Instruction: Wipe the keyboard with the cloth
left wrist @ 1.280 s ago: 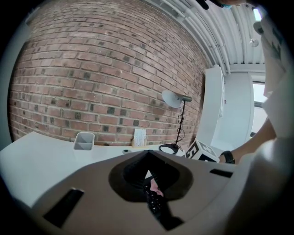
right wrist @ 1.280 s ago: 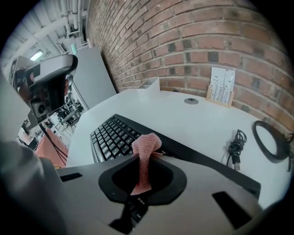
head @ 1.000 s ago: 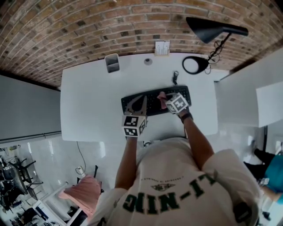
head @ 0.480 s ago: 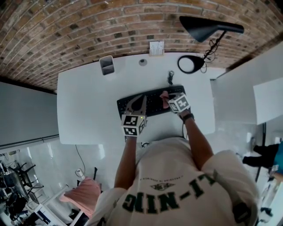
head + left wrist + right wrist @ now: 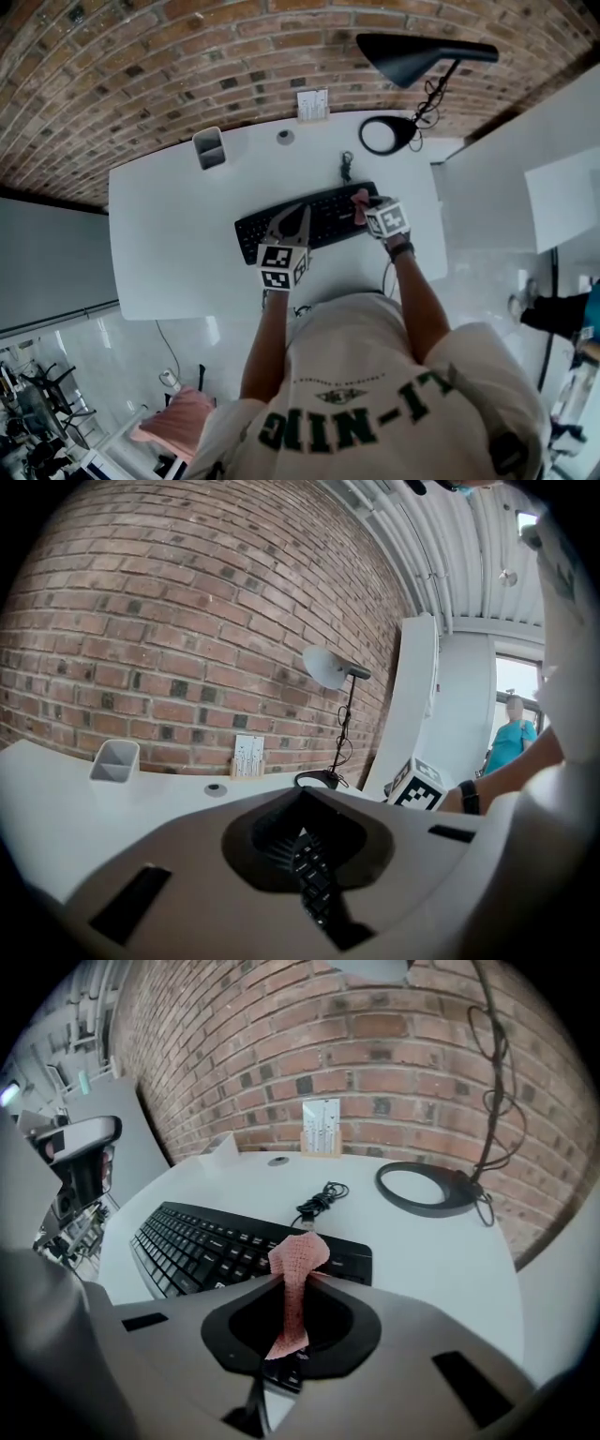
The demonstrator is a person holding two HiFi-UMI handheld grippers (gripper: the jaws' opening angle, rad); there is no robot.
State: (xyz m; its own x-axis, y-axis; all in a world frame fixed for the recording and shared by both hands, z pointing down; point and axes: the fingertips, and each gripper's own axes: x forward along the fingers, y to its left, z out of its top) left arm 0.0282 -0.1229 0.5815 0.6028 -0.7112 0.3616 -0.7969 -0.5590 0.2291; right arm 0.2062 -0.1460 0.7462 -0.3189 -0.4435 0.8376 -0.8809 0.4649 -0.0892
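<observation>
The right hand-held gripper (image 5: pixel 289 1279) is shut tight on the pink cloth (image 5: pixel 300 1252). The cloth is at the right end of the black keyboard (image 5: pixel 305 221), in the middle of the white tabletop (image 5: pixel 169 234). The left hand-held gripper (image 5: pixel 292 217) is closed with nothing in it, over the keyboard's left part.

Cloth (image 5: pixel 360 206) slid twd keyboard (image 5: pixel 281 225) R end.
</observation>
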